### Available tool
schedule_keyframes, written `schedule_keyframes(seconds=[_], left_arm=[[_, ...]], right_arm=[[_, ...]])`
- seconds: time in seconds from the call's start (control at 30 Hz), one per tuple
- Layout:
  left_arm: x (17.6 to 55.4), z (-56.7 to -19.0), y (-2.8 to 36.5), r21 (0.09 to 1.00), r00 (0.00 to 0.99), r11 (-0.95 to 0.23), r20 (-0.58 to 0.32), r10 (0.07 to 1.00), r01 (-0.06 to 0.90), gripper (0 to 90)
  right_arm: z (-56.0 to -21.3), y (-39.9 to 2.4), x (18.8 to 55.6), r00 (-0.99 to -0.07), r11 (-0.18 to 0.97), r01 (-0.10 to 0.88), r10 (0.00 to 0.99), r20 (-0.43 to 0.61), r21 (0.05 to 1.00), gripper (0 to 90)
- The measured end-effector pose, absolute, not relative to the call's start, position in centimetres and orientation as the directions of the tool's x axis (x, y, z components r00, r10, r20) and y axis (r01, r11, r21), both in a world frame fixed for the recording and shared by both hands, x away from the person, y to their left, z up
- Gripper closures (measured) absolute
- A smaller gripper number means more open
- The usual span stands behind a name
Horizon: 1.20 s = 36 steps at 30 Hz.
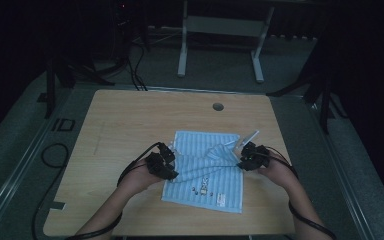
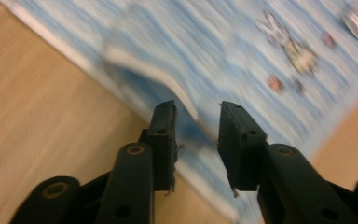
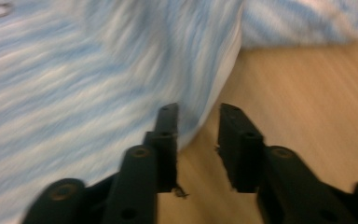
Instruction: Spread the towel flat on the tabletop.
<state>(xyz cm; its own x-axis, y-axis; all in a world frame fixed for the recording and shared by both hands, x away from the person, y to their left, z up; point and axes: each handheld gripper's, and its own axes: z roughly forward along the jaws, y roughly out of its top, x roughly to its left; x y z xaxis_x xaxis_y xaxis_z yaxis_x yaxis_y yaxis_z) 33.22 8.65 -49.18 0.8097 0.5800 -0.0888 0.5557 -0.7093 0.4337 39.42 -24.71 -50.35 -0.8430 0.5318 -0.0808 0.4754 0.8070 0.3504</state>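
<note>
A light blue and white striped cloth [image 1: 205, 172] lies on the wooden table [image 1: 130, 120], with a small printed figure and a label near its front edge. A raised ridge runs across its middle between both grippers. My left gripper [image 1: 173, 169] is at the cloth's left edge. In the left gripper view its jaws [image 2: 198, 109] stand apart, with a lifted fold of cloth [image 2: 158, 79] just past the tips. My right gripper [image 1: 242, 156] is at the cloth's right edge. Its jaws [image 3: 198, 109] are apart, and the cloth's edge [image 3: 214, 93] hangs by the left pad without being pinched.
A round cable hole [image 1: 218, 106] sits near the table's far edge. Bare wood surrounds the cloth on all sides. White desk legs [image 1: 182, 55] stand on the floor beyond, and black cables [image 1: 55, 155] trail on the floor at the left.
</note>
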Motion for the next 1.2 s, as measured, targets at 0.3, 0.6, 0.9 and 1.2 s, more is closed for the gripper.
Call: schedule_keyframes(seconds=[0.3,0.6,0.9,1.2], left_arm=[[28.2,-49.9,8.3,0.438,0.910,-0.807,-0.070,0.408,0.395,61.5],[29.2,-51.8,6.8,0.412,0.919,-0.832,-0.037,0.392,0.371,59.8],[30.2,-52.5,6.3,0.368,0.916,-0.853,0.006,0.401,0.371,55.0],[29.1,-51.3,5.7,0.379,0.902,-0.827,-0.049,0.429,0.414,86.2]], right_arm=[[-48.8,-25.0,33.7,-0.878,0.819,0.420,0.476,-0.056,0.391,59.6],[-51.4,-21.7,29.9,-0.938,0.868,0.326,0.347,0.012,0.373,54.1],[-52.1,-20.9,30.5,-0.940,0.898,0.322,0.340,-0.006,0.300,60.5],[-51.3,-20.5,29.7,-0.958,0.925,0.253,0.281,-0.061,0.284,86.1]])
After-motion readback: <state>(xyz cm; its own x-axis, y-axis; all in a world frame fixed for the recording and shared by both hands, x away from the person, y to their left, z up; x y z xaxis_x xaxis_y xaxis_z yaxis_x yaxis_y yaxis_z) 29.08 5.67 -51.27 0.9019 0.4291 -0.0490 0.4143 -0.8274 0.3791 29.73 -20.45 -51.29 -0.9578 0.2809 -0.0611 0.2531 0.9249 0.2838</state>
